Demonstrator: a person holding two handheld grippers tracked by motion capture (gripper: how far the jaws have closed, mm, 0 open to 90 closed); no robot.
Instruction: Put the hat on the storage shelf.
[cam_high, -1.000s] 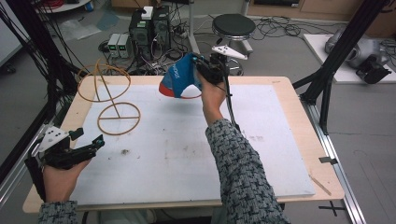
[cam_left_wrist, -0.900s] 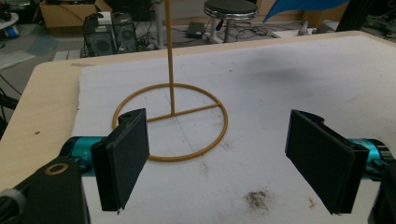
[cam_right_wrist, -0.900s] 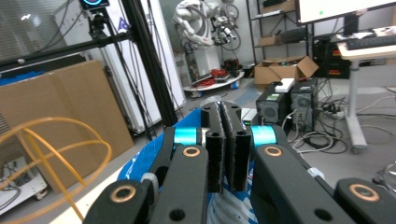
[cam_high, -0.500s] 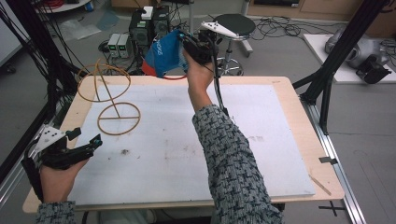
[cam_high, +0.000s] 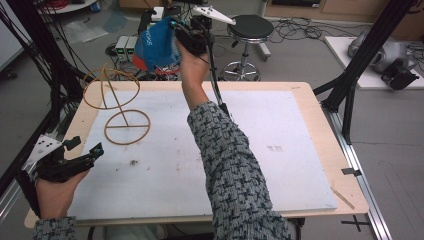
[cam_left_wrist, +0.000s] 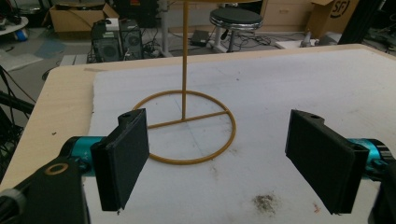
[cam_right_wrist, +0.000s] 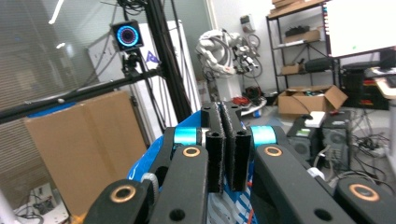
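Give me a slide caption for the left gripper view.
Open left gripper hovers over the white mat, facing a gold wire stand with a ring base and upright post.

The high view looks forward and down from the person's side, taking in the whole table (cam_high: 310, 125) and the floor beyond. The left gripper view sits low and close over the table's near left, facing across it to the wire stand (cam_left_wrist: 187, 126), which the high view shares (cam_high: 122, 107). The right gripper view is raised, tilted up toward the room's shelves (cam_right_wrist: 299, 42).
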